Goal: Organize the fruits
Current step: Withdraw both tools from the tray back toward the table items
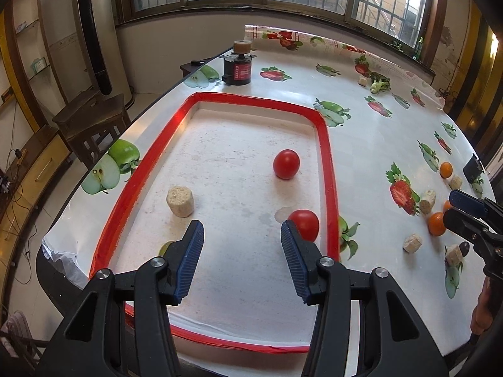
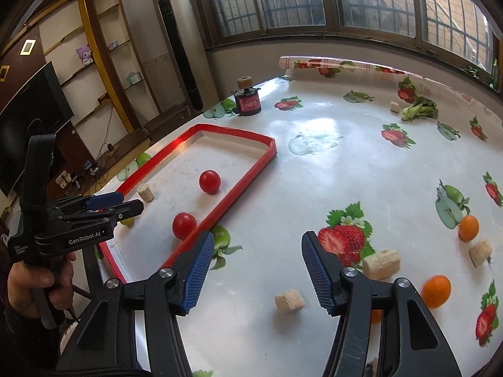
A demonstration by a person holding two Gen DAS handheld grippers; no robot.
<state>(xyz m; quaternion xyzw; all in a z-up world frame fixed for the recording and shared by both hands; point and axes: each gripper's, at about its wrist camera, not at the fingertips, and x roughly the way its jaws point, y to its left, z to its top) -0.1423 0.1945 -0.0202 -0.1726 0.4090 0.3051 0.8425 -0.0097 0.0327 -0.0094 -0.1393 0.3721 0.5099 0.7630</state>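
Note:
A red-rimmed white tray [image 1: 327, 163] [image 2: 251, 172] lies on the fruit-print table. In it are two red tomatoes, one far [image 1: 286, 164] [image 2: 209, 181] and one near the right rim [image 1: 306, 223] [image 2: 184, 225], a cork-like block [image 1: 179, 201] [image 2: 145, 192] and a green fruit [image 1: 165, 247] partly hidden by my finger. My left gripper [image 1: 242, 235] [image 2: 125, 202] hovers open and empty over the tray's near part. My right gripper [image 2: 257, 248] [image 1: 462, 207] is open and empty over the table right of the tray. Oranges [image 2: 436, 291] [image 2: 468, 227] [image 1: 437, 223] [image 1: 445, 169] lie on the table.
Several cork-like blocks [image 2: 290, 300] [image 2: 381, 264] [image 2: 480, 252] lie among the oranges, with a dark small fruit [image 1: 464, 248]. A black and red cylinder [image 1: 237, 68] [image 2: 249, 102] stands at the far left edge. Broccoli [image 2: 420, 108] [image 1: 380, 84] lies far back.

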